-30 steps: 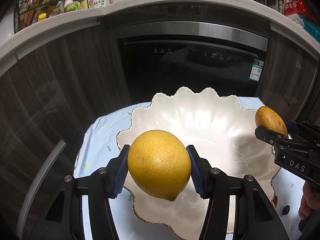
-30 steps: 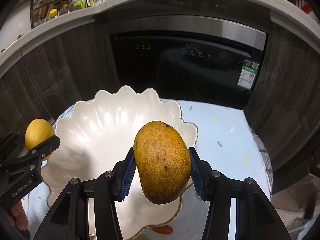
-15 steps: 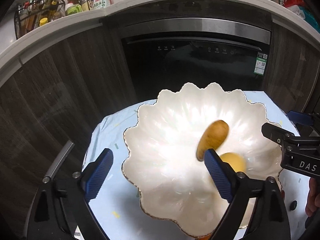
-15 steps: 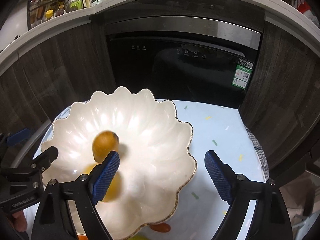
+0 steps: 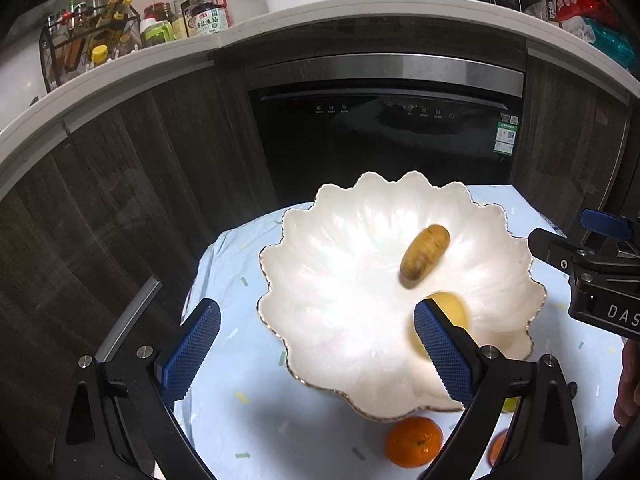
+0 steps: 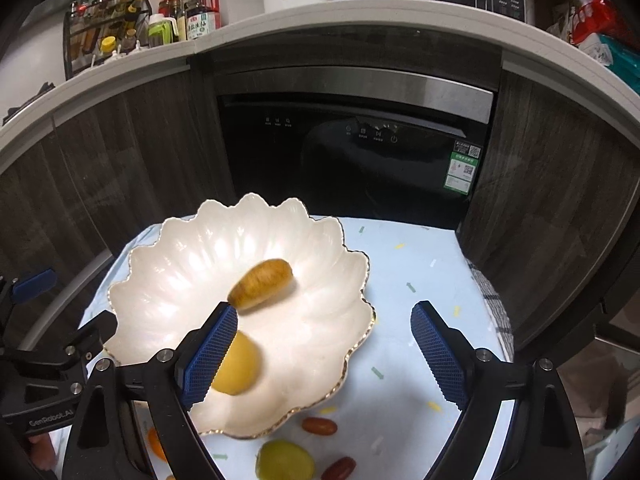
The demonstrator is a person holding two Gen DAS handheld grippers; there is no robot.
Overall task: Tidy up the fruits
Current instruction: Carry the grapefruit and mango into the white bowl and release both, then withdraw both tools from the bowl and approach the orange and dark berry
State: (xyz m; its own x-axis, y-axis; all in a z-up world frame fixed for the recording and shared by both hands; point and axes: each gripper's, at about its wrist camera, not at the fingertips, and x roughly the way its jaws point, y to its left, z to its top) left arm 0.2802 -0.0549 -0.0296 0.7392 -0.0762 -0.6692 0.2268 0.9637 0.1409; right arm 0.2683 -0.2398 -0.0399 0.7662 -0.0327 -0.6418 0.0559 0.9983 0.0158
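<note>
White pearly scalloped bowl (image 5: 344,280) with thin gold rim. In it, brownish-yellow mango (image 5: 424,255), speckled, and plain yellow lemon (image 6: 236,364). Pale blue tablecloth (image 6: 404,280) with scattered small green, yellow, white arrow marks. Near edge: orange tangerine (image 5: 414,442), yellow-green fruit (image 6: 285,460), two dark red oblong fruits (image 6: 319,426). Gripper pads (image 5: 191,354) blue, cross-hatched; frames black. Far: black oven door (image 6: 352,168), steel trim, dark wood-grain cabinets (image 5: 120,184).
</note>
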